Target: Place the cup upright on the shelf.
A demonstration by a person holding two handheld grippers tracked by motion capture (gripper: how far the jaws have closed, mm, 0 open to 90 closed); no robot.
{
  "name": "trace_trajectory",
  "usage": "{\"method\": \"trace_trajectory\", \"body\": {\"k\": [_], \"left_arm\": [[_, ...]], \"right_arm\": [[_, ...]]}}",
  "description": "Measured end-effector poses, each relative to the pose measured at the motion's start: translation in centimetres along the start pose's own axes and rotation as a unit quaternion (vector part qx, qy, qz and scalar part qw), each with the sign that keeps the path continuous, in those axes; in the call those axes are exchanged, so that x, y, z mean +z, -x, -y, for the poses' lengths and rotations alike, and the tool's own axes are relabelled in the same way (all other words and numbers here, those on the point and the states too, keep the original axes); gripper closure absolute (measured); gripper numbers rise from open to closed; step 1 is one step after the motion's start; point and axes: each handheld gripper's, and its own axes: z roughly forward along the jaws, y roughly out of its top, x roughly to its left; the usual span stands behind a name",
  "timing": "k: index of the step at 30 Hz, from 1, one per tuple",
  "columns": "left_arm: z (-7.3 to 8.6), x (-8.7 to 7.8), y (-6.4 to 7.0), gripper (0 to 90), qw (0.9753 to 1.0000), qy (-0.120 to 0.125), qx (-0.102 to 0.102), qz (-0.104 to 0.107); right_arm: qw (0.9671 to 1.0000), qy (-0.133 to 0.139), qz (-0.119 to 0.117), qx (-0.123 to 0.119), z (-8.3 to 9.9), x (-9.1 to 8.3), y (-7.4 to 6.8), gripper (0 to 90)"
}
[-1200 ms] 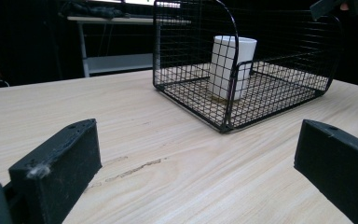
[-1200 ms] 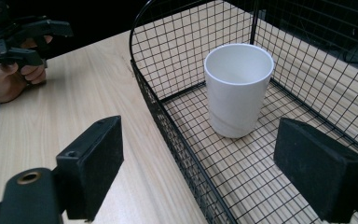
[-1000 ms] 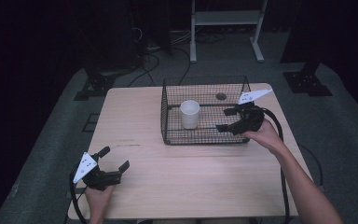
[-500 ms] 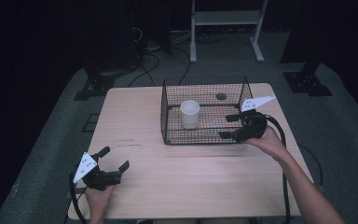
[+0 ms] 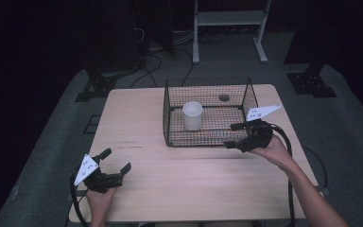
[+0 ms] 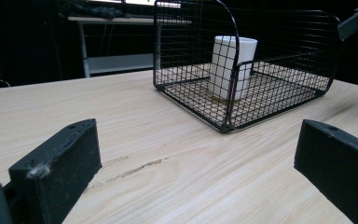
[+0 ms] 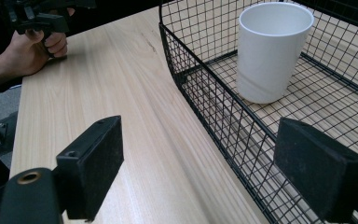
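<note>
White cup [image 5: 192,115] upright in wire basket [image 5: 208,138], base veiled by mesh | left gripper [image 5: 116,161] spread, jaws cropped | right gripper [image 5: 233,135] spread astride basket's near wall

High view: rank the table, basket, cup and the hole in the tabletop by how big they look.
1. Table
2. Basket
3. Cup
4. Hole, seen through the basket's mesh

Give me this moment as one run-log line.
left gripper: open, low over table | right gripper: open, straddling basket front wall | cup: upright in basket, untouched
</note>
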Motion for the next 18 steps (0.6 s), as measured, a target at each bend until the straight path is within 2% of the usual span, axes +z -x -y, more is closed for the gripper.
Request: {"method": "trace_trajectory", "body": {"k": [18], "left_arm": [[0.0, 0.0, 0.0, 0.0, 1.0000, 0.000, 0.000, 0.000]], "right_arm": [[1.0000, -0.001, -0.002, -0.003, 1.9, -0.3, -0.9, 15.0]]}}
